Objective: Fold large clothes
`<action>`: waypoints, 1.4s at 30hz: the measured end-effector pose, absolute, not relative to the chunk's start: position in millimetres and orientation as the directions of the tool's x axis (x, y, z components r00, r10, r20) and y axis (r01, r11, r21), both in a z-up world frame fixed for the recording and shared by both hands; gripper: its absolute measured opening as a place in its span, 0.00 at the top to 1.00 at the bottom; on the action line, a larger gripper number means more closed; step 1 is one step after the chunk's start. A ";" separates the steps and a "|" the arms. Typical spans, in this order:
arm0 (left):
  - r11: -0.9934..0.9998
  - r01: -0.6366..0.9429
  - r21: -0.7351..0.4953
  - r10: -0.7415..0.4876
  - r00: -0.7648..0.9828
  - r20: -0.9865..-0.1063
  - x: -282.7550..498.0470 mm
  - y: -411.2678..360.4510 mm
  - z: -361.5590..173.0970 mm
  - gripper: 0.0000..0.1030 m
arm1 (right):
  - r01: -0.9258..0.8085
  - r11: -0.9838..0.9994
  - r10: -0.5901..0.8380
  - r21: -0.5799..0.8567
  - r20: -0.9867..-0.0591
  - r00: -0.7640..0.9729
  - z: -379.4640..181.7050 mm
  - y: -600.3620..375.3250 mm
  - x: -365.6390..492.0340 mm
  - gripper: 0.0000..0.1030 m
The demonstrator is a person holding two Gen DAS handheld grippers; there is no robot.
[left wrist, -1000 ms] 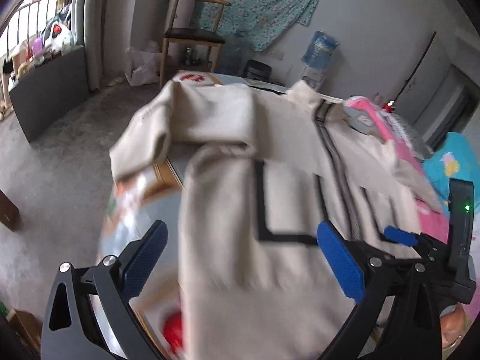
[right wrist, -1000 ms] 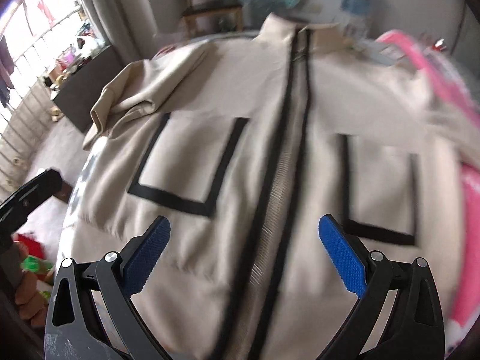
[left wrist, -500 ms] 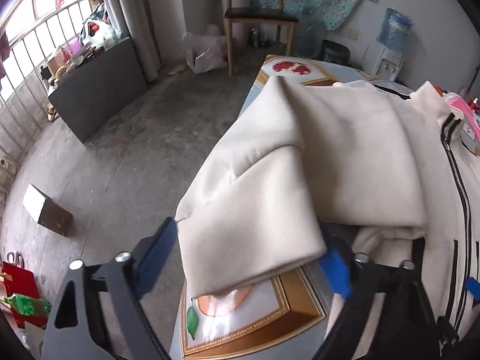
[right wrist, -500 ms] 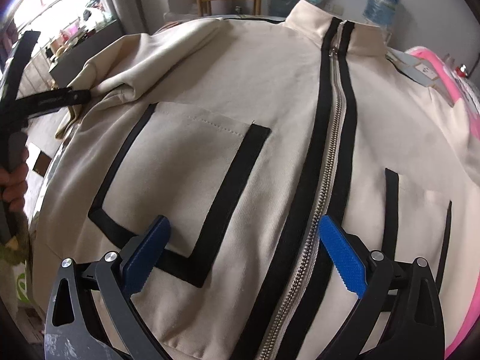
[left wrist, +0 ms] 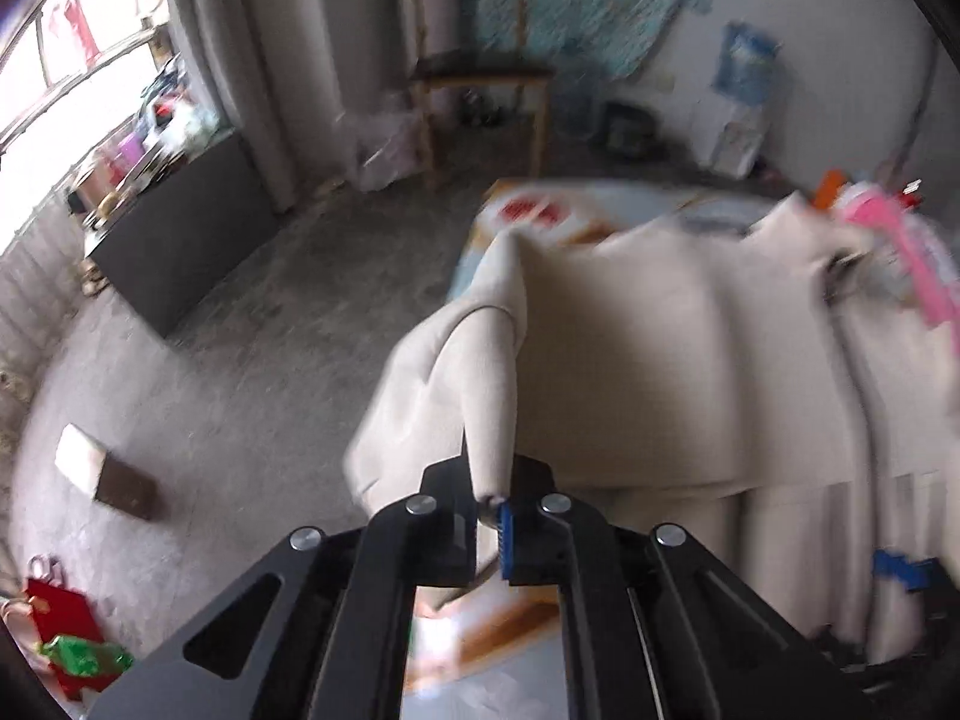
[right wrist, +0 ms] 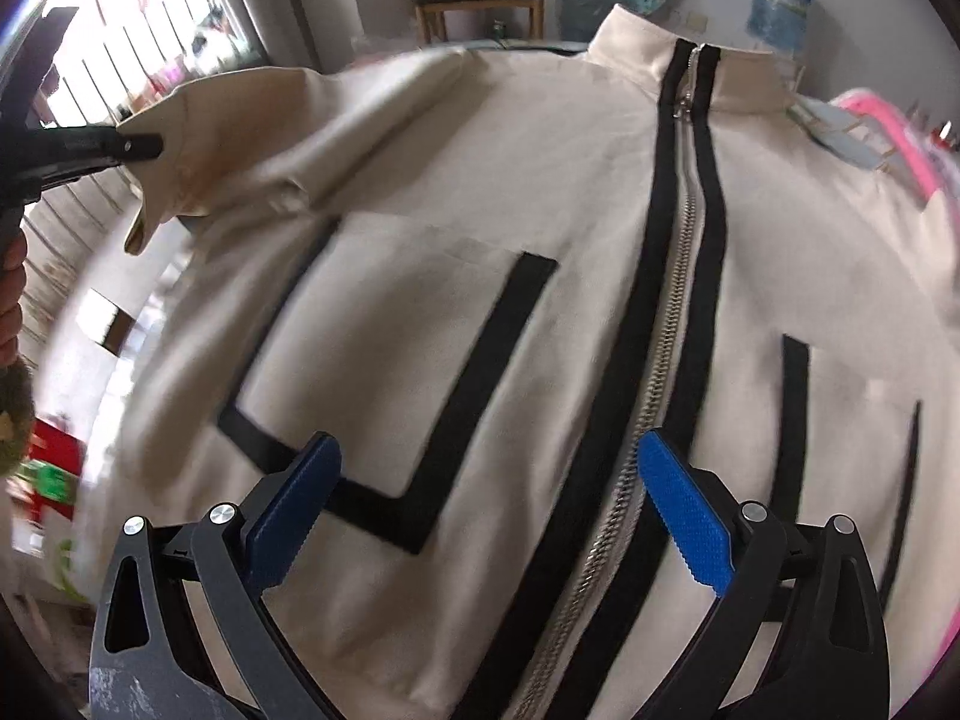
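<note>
Right wrist view: cream jacket (right wrist: 540,192) is lying front-up, spread flat across the tabletop (left wrist: 576,204), zipped to the collar. It's looking soft, thick and floppy, light enough, likely sagging wherever unsupported; seams, cuffs and hem are the best spots to take hold of. Zipper (right wrist: 666,354) and black trim are giving stiffer lines to fold along. Left gripper (left wrist: 489,519) is clamping the sleeve (left wrist: 486,372) end, lifting it off the tabletop edge. Right gripper (right wrist: 486,492) is hovering over the lower front, jaws wide apart, holding nothing. No brand, label or readable writing showing.
</note>
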State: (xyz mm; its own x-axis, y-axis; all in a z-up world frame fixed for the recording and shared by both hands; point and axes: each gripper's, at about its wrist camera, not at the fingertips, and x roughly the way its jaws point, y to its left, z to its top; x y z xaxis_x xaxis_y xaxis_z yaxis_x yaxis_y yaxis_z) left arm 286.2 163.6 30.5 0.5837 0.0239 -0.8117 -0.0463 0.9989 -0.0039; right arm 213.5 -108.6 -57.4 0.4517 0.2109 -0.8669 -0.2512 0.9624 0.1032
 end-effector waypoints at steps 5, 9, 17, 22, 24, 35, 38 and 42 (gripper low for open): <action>0.963 0.169 -0.211 -0.271 0.614 -0.742 276.4 89.8 98.2 0.96 | -0.190 0.970 0.234 0.155 -0.817 0.527 -35.1 -130.5 201.0 0.07; 0.871 0.359 -0.334 -0.484 0.524 -0.701 276.7 -1.1 115.3 0.95 | -0.128 0.980 0.201 0.155 -0.787 0.584 -23.6 -155.1 184.1 0.07; 0.828 0.349 -0.439 -0.552 0.366 -0.749 286.1 -76.2 56.3 0.70 | -0.020 0.993 0.105 0.116 -0.792 0.601 -27.0 -208.3 156.5 0.07; 0.867 0.286 -0.409 -0.498 0.435 -0.750 271.8 -46.8 57.7 0.62 | -0.013 0.982 0.158 0.187 -0.787 0.596 -21.4 -242.6 149.8 0.07; 0.895 0.248 -0.370 -0.445 0.474 -0.760 263.2 -21.0 59.8 0.60 | -0.029 0.963 0.231 0.269 -0.766 0.600 -12.6 -262.3 152.3 0.07; 0.999 -0.030 0.023 0.035 0.507 -0.861 218.8 80.3 -25.3 0.54 | -0.025 0.774 0.587 0.633 -0.701 0.405 -23.2 -279.0 237.9 0.24; 0.998 -0.027 0.051 0.057 0.474 -0.878 214.8 84.3 -51.0 0.54 | 0.042 0.737 0.615 0.674 -0.696 0.370 -41.2 -273.5 260.4 0.34; 0.998 -0.015 0.053 0.053 0.497 -0.866 211.0 86.6 -55.0 0.54 | 0.132 0.729 0.602 0.672 -0.721 0.343 -62.9 -271.4 281.5 0.42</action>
